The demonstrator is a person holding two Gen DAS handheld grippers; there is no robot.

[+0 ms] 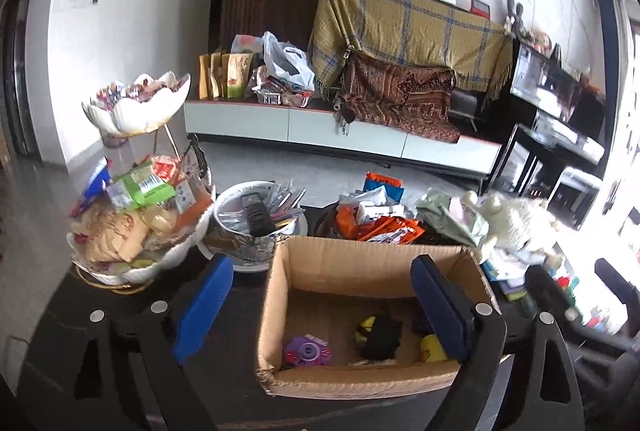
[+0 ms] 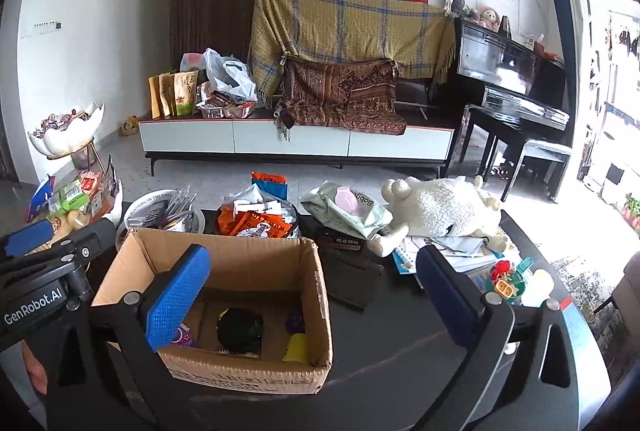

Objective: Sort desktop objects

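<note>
Tools (image 1: 320,303) (image 2: 312,295) agape — box (image 2: 240,255) between

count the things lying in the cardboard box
4 show in the box: a purple toy front left, a black-and-yellow toy in the middle, a yellow thing front right, and a dark purple thing behind it. The fingers may hide more.

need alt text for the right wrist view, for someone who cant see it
The open right hand-held gripper hangs empty over a dark table, above an open cardboard box holding a few small toys. Behind it lie a white plush toy, a wipes pack and snack packets; the left hand-held gripper shows at the left edge.
</note>
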